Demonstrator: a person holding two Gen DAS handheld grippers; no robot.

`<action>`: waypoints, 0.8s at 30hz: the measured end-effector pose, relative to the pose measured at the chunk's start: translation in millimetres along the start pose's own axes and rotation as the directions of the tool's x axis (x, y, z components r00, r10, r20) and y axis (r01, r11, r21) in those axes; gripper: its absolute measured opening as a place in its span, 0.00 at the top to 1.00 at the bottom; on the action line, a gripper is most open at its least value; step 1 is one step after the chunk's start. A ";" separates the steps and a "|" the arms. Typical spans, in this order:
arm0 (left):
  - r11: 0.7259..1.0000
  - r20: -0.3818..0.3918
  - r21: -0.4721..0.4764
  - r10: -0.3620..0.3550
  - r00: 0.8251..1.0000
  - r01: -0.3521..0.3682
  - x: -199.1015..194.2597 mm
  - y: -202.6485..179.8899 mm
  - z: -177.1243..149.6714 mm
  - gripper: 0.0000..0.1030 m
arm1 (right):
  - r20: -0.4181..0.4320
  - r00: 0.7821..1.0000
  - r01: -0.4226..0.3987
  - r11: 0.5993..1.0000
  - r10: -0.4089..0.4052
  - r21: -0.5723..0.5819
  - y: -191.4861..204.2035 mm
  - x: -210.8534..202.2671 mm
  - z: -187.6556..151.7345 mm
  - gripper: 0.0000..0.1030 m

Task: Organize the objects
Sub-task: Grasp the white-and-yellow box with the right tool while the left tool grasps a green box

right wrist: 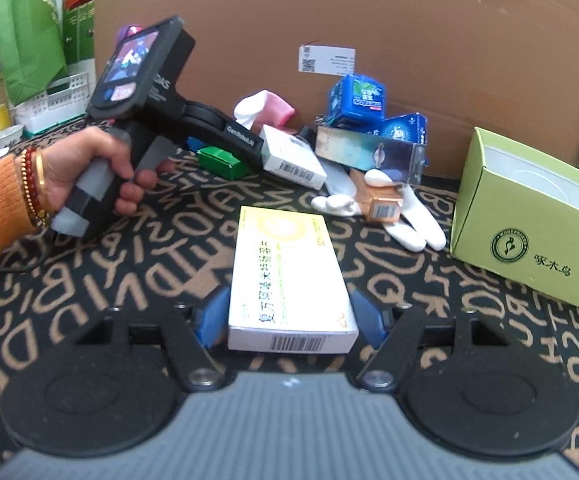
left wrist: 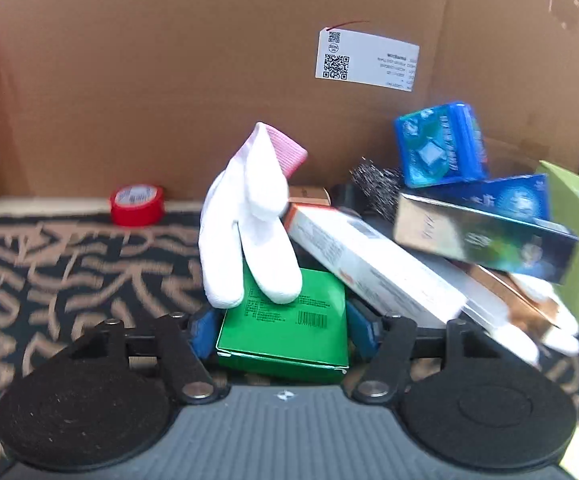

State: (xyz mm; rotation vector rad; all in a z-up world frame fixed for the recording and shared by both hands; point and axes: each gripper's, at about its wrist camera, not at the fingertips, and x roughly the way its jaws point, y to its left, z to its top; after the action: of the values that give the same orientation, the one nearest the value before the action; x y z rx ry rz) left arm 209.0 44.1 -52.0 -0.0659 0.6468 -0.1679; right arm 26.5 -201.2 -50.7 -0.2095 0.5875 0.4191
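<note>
My left tongs (left wrist: 279, 330) are clamped on a green box (left wrist: 285, 328), blue pads against both its sides, at the near edge of the heap on the patterned bench (left wrist: 69, 264). A white glove (left wrist: 249, 224) with a pink cuff stands on top of that box. Beside it a long white box (left wrist: 373, 272) leans under a dark blue carton (left wrist: 485, 228) and a smaller blue box (left wrist: 441, 144). A red tape roll (left wrist: 137, 204) sits apart by the cardboard wall (left wrist: 169, 60).

My right tongs (right wrist: 287, 320) grip a yellow and white box (right wrist: 289, 276) by its near end, lying flat on the bench. Further right stands an open light green box (right wrist: 529, 232). My left hand (right wrist: 101, 172), orange sleeve and bracelets, holds the other tool's handle.
</note>
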 end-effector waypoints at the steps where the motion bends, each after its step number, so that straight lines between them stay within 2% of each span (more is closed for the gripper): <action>1: 1.000 -0.002 0.004 -0.007 1.000 0.007 -10.7 -0.4 -7.5 0.35 | -0.002 1.000 -0.004 1.000 0.004 -0.006 1.9 -2.9 -1.9 0.35; 6: 0.998 -0.020 0.069 -0.001 1.000 0.002 -78.8 -14.3 -58.9 0.35 | -0.009 1.000 -0.022 1.000 0.022 -0.014 6.3 -16.1 -14.2 0.33; 9: 0.999 -0.024 0.045 -0.010 1.000 0.011 -107.3 -18.4 -81.5 0.30 | -0.011 0.998 -0.059 0.998 0.059 0.004 5.3 -18.9 -15.0 0.25; 10: 0.999 -0.024 0.044 -0.002 1.000 0.003 -112.0 -19.0 -86.1 0.28 | -0.008 0.998 -0.066 0.998 0.066 0.008 4.7 -18.6 -13.3 0.19; 11: 0.999 -0.023 0.049 0.006 1.000 -0.004 -115.6 -20.4 -89.1 0.24 | -0.004 0.998 -0.067 0.998 0.067 0.011 3.8 -17.4 -11.2 0.16; 14: 0.997 -0.040 0.074 0.018 0.999 -0.015 -113.9 -24.0 -88.2 0.19 | -0.003 0.999 -0.054 0.999 0.054 0.008 2.3 -11.1 -1.7 0.16; 16: 0.996 -0.049 0.083 0.026 0.998 -0.022 -110.6 -26.7 -85.6 0.19 | -0.003 0.999 -0.045 0.999 0.045 0.008 1.3 -5.9 3.8 0.16; 20: 0.997 -0.050 0.069 -0.021 0.999 0.024 -105.8 -27.4 -81.8 0.20 | -0.008 0.999 -0.050 0.999 0.050 0.022 -0.1 4.8 9.6 0.16; 24: 0.998 -0.046 0.061 -0.029 0.999 0.032 -101.9 -29.1 -79.5 0.20 | -0.025 0.999 -0.045 0.999 0.046 0.015 1.3 14.4 10.9 0.17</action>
State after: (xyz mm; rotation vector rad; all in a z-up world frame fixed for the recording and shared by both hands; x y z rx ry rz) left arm 77.0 32.7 -51.4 -0.0125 0.6850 -0.2192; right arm 42.1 -192.0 -50.3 -0.1884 0.6209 0.4566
